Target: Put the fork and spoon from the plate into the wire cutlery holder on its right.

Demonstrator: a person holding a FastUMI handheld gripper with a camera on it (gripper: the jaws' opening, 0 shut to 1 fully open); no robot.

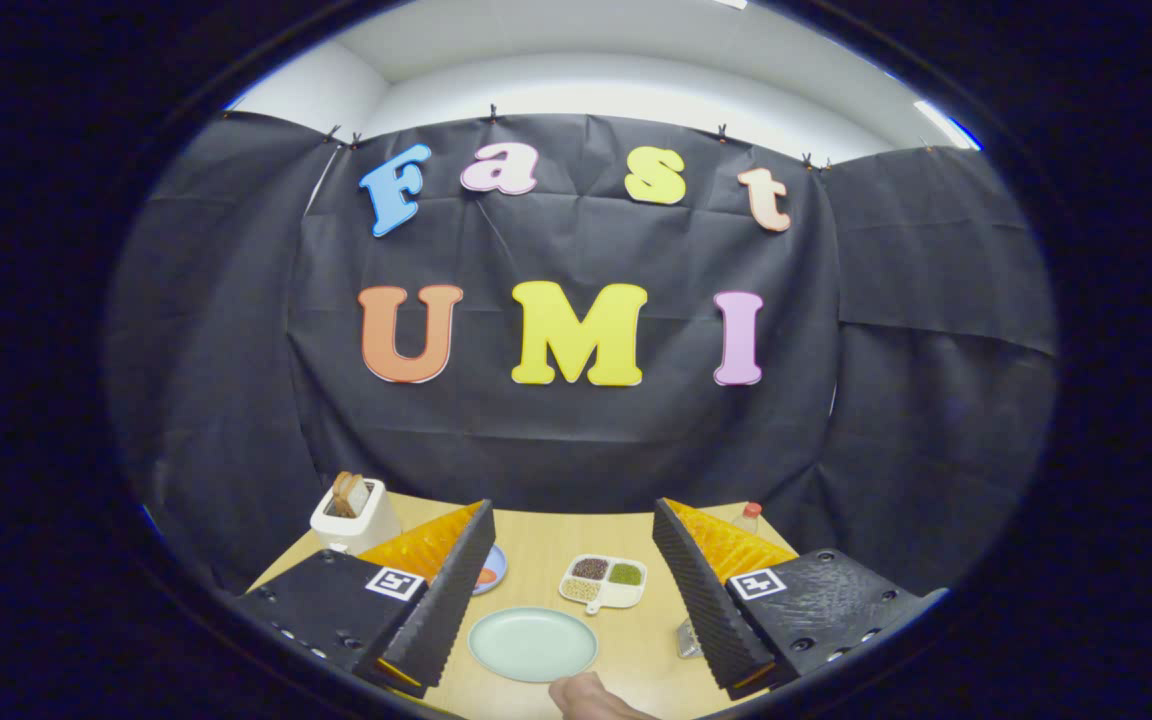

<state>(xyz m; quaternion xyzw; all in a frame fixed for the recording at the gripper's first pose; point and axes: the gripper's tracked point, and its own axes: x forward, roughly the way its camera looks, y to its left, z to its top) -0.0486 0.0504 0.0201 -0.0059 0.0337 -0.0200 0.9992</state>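
A pale green round plate (533,645) lies on the wooden table (546,545), low between my fingers and close to the camera; its visible top looks bare. To its right, a small piece of a metal object (688,637) sticks out from behind the right finger (701,590); I cannot tell whether it is the wire cutlery holder. My gripper (572,520) is held above the table, open wide, with nothing between the fingers. A part of a person's hand (591,697) shows just in front of the plate.
A white divided dish (603,582) of grains sits beyond the plate. A white toaster (354,517) holding bread stands at the back left, with a small blue plate (491,570) beside the left finger. A bottle (748,517) stands back right. Black cloth walls close the booth.
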